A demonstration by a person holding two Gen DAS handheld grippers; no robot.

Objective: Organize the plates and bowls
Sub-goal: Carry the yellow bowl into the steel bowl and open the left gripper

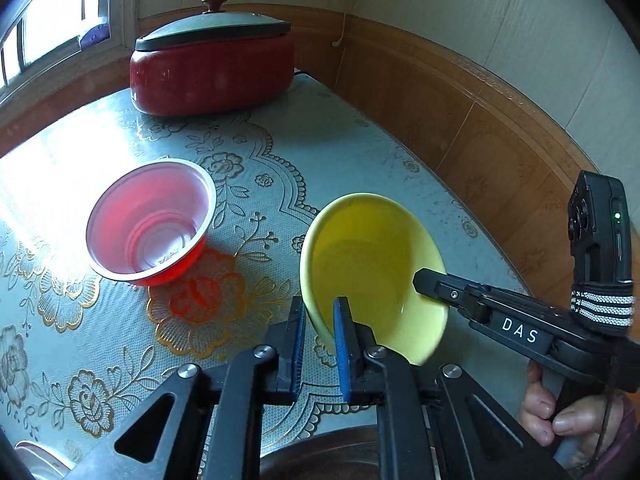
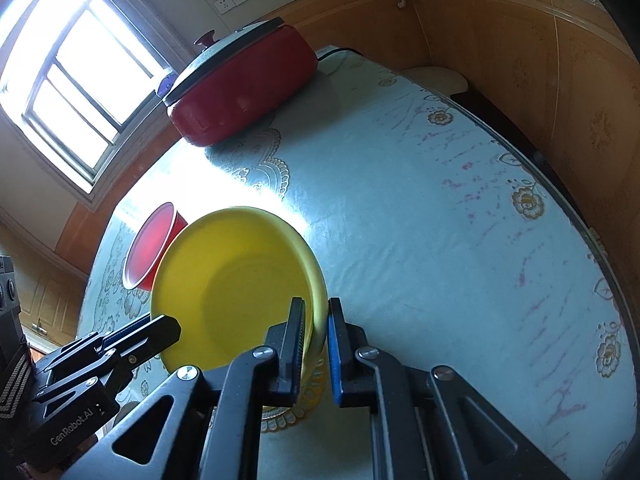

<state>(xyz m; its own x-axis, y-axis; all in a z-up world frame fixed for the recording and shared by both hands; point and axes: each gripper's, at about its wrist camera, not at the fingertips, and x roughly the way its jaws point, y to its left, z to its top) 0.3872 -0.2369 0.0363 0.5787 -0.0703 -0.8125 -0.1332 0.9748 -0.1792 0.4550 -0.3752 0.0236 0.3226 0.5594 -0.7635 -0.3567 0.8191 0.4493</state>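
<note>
A yellow bowl (image 1: 372,264) is held tilted above the table, its opening facing up and left. My left gripper (image 1: 320,344) is shut on its near left rim. My right gripper (image 2: 318,344) is shut on its right rim and shows in the left wrist view (image 1: 432,286) as a black arm marked DAS. The bowl fills the middle of the right wrist view (image 2: 236,280), where the left gripper (image 2: 160,332) reaches in from the lower left. A red plastic bowl (image 1: 150,222) with a white inside stands upright on the table to the left; it also shows in the right wrist view (image 2: 150,246).
A red lidded electric pot (image 1: 212,64) stands at the table's far end, near the window. The table has a floral blue cloth (image 1: 248,160). Wood-panelled wall (image 1: 460,120) runs along the right side. A metal dish rim (image 1: 320,456) shows below the left gripper.
</note>
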